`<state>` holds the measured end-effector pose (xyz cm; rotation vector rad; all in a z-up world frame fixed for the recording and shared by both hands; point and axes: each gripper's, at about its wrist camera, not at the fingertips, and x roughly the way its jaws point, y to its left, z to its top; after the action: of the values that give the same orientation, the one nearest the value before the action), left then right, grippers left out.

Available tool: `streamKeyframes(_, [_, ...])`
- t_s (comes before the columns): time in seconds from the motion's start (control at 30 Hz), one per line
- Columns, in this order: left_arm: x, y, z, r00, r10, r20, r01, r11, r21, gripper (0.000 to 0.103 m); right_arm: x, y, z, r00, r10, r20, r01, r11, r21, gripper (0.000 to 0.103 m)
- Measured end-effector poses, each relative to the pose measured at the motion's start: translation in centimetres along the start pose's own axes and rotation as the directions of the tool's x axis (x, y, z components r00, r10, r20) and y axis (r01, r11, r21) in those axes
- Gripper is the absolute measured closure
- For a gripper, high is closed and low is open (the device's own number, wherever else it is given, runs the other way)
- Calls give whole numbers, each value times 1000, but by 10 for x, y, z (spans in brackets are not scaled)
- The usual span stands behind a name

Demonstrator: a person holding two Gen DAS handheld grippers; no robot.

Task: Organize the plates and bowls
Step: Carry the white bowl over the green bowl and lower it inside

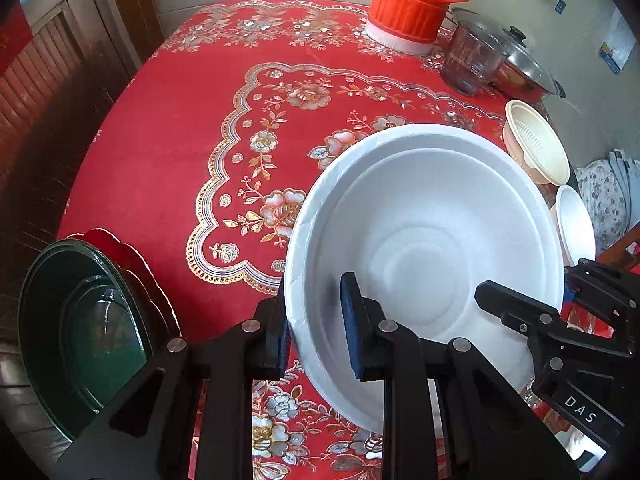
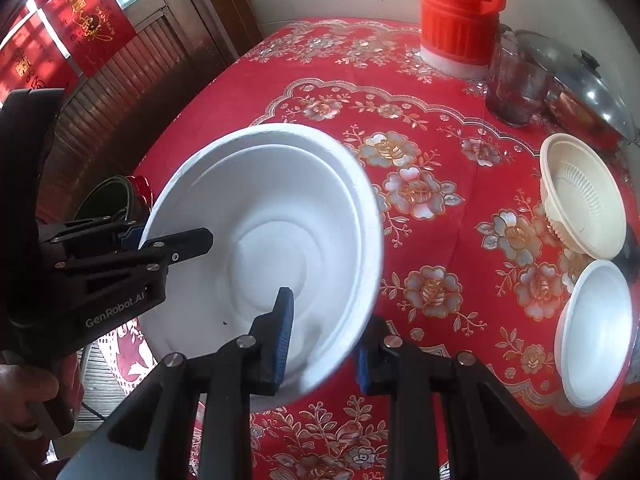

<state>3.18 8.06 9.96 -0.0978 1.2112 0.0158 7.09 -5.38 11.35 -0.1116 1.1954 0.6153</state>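
Note:
A large white bowl (image 1: pixel 420 248) (image 2: pixel 272 248), with what looks like a second one nested inside it, hangs tilted above the red floral table (image 1: pixel 180 140). My left gripper (image 1: pixel 318 336) is shut on its left rim, one blue pad inside and one outside. On the opposite rim my right gripper (image 2: pixel 324 350) is shut the same way. Each wrist view also catches the other tool: the right gripper (image 1: pixel 528 286) and the left gripper (image 2: pixel 168 238). A smaller white bowl (image 2: pixel 596 332) (image 1: pixel 576 224) leans at the table's right edge.
A green glass bowl (image 1: pixel 84 328) sits on a red plate (image 1: pixel 120 248) at the left edge. A beige strainer bowl (image 2: pixel 580 200) lies at the right. At the back stand an orange thermos (image 1: pixel 416 0), a glass cup (image 1: pixel 472 60) and a lidded pot (image 2: pixel 588 92).

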Motion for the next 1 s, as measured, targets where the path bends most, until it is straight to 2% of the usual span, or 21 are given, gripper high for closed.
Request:
streamKeyframes(0.53, [-11, 0, 0, 1000, -2, 18, 2, 1000, -1, 81, -12, 9, 0, 1000, -20, 20, 20, 1000, -9, 76])
streamKeyframes(1.0, [-30, 38, -6, 998, 39, 42, -35, 996, -84, 81, -6, 40, 17, 999, 24, 24, -21, 995, -96, 76])
